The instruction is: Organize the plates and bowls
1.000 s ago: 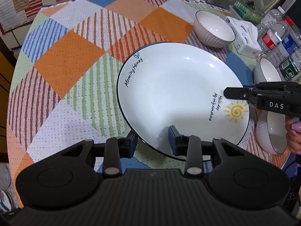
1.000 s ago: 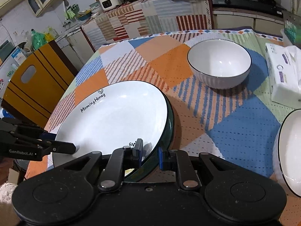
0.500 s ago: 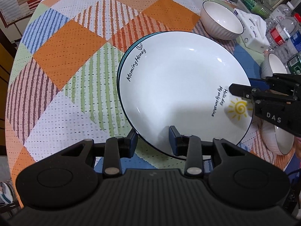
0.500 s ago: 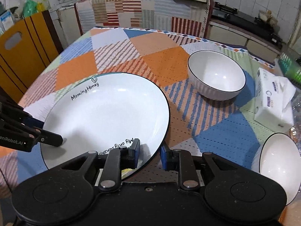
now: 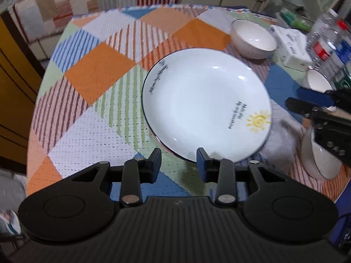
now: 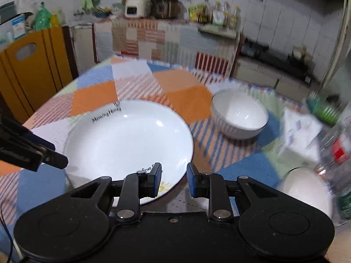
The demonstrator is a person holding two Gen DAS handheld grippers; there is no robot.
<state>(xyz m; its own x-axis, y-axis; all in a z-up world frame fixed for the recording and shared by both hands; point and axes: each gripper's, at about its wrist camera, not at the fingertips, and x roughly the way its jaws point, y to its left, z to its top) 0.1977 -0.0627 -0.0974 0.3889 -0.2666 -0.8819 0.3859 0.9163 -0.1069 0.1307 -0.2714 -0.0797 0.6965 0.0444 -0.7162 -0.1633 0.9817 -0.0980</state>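
Note:
A white plate (image 5: 206, 109) with a yellow sun and black lettering lies flat on the patchwork tablecloth (image 5: 98, 70); the right wrist view shows this plate (image 6: 129, 142) too. My left gripper (image 5: 178, 164) stands open just short of its near rim, with nothing pressed between the pads. My right gripper (image 6: 173, 179) is open above the rim by the sun, its pads off the plate; it also shows as the right gripper (image 5: 307, 102) in the left wrist view. A white ribbed bowl (image 5: 253, 39) sits beyond the plate, and two more bowls (image 5: 317, 83) (image 5: 316, 160) sit to the right.
A tissue pack (image 5: 289, 46) and several water bottles (image 5: 329, 41) crowd the table's far right. An orange wooden chair back (image 6: 33, 70) stands past the table's left edge. A kitchen counter (image 6: 153, 32) with appliances runs behind.
The plate, tilted and held up before, now lies flat. My right gripper has let go of its rim. Both grippers have drawn back and up from the plate.

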